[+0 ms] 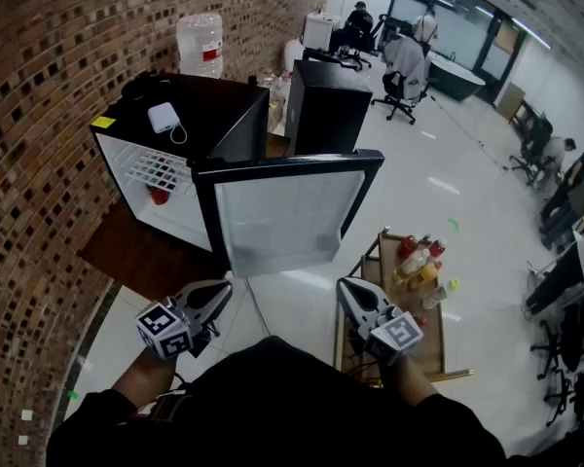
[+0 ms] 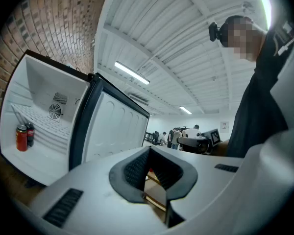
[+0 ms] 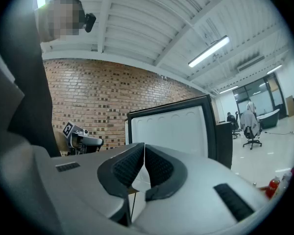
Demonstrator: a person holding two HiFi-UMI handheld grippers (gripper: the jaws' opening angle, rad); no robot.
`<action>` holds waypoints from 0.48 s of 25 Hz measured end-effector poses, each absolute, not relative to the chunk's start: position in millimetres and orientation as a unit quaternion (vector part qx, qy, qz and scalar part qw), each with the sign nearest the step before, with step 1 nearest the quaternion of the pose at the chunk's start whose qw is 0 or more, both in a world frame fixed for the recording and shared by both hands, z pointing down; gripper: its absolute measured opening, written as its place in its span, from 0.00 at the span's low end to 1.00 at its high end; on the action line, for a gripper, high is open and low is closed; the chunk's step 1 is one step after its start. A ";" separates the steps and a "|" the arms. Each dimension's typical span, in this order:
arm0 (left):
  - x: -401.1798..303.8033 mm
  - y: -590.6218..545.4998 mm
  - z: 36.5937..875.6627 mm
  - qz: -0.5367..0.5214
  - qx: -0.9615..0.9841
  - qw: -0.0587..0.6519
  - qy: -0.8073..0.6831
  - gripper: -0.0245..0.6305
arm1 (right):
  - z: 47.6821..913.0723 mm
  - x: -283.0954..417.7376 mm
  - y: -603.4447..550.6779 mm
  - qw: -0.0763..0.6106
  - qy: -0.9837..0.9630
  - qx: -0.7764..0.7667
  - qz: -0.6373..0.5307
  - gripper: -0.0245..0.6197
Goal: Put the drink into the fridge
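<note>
1. Ahead of the left gripper, and off to its left, stands the fridge: black outside and white inside, set on a low wooden stand against a brick wall
2. Fridge door, swung wide open; its white inner face is turned towards both grippers and stands just ahead of them, in the space between the two
3. Left gripper: jaws closed tip to tip, with nothing between the ribbed pads
4. Right gripper: jaws likewise brought together, the tips meeting and nothing gripped
5. Red can, upright on the fridge floor, ahead and to the left of the left gripper and well apart from it; the left gripper view shows a darker can close beside it
6. Drink bottles, upright on a wooden cart just to the right of the right gripper, clear of its jaws
7. White adapter lying on the fridge top; water jug beyond it, farthest from the left gripper
</note>
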State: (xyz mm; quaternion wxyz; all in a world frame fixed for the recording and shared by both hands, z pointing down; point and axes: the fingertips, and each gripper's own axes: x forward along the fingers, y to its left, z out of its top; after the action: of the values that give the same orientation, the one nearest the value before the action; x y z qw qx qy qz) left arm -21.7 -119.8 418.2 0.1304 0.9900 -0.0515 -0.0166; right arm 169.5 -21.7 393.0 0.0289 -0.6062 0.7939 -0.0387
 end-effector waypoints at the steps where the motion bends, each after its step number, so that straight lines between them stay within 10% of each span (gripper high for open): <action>1: -20.0 -119.7 418.8 -0.016 0.991 0.127 -0.049 0.03 | 393.2 170.8 -21.5 0.029 0.793 -0.607 -0.040 0.06; 12: 29.3 -113.0 421.0 -0.001 0.992 0.129 -0.011 0.03 | 403.1 200.4 -13.0 0.028 0.776 -0.629 -0.045 0.12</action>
State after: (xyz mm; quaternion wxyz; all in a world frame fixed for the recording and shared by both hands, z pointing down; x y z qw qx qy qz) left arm 29.3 -113.0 421.0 0.1285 0.9916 -0.0112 -0.0015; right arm 200.4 -13.0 403.1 0.0284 -0.6290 0.7756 -0.0451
